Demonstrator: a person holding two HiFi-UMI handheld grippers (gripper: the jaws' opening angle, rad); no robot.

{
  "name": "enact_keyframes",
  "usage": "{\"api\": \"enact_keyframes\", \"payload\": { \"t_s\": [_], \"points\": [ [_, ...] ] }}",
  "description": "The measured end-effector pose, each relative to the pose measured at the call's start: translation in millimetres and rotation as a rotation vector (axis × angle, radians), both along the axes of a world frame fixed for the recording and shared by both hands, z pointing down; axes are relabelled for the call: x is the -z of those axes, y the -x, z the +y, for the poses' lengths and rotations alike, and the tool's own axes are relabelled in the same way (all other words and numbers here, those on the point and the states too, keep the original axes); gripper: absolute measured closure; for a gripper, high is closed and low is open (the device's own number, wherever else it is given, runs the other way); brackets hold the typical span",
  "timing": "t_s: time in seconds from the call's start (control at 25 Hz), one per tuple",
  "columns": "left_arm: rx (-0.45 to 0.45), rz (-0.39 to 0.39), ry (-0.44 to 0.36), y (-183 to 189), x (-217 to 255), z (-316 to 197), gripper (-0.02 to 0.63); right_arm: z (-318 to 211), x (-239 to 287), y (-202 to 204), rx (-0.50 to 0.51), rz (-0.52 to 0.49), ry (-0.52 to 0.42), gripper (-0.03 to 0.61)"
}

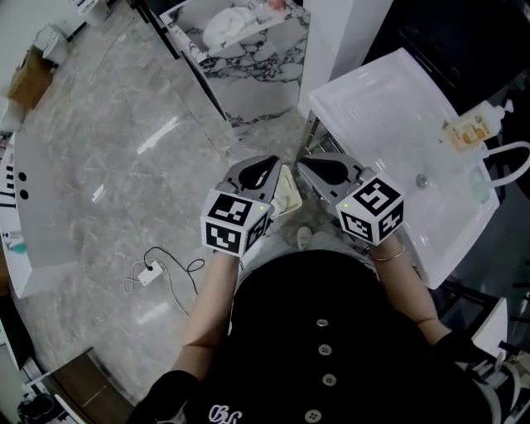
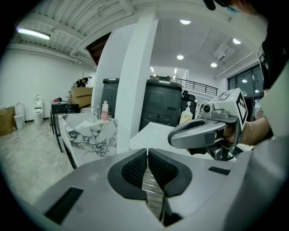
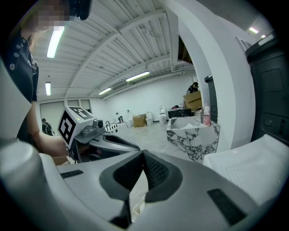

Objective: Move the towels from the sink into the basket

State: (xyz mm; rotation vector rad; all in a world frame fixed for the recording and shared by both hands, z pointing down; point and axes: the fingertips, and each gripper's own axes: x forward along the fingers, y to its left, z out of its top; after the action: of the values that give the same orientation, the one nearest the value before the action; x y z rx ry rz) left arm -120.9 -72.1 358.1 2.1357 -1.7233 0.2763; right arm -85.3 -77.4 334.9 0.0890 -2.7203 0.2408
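Note:
A white towel (image 1: 228,25) lies crumpled in the marble-patterned sink (image 1: 257,62) at the top of the head view; the left gripper view shows that sink (image 2: 92,135) too. Close to my right is a white basin (image 1: 406,141) with nothing lying in it. I hold both grippers near my body, side by side over the floor. My left gripper (image 1: 269,166) is shut, its pads (image 2: 135,169) touching with nothing between them. My right gripper (image 1: 310,164) is shut and empty as well. A cream thing (image 1: 286,192) shows below and between them; I cannot tell what it is.
A soap bottle (image 1: 480,124) and a curved tap (image 1: 512,157) stand at the white basin's far side. A white column (image 1: 339,33) rises between the two sinks. A cable with a plug block (image 1: 153,272) lies on the marble floor, and a white tub (image 1: 33,207) runs along the left.

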Motion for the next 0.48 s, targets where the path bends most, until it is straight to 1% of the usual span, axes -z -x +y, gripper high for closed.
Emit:
{"api": "enact_keyframes", "payload": {
  "t_s": [0.2, 0.32, 0.48],
  "points": [
    [-0.011, 0.009, 0.034, -14, -10, -2, 0.594, -1, -15, -6, -0.003, 0.026, 0.012, 0.577],
    [-0.032, -0.011, 0.051, -24, -16, 0, 0.594, 1, -25, -11, -0.002, 0.048, 0.015, 0.577],
    [-0.026, -0.015, 0.064, -27, -21, 6, 0.594, 2, -29, -19, -0.024, 0.055, 0.024, 0.577]
  ]
}}
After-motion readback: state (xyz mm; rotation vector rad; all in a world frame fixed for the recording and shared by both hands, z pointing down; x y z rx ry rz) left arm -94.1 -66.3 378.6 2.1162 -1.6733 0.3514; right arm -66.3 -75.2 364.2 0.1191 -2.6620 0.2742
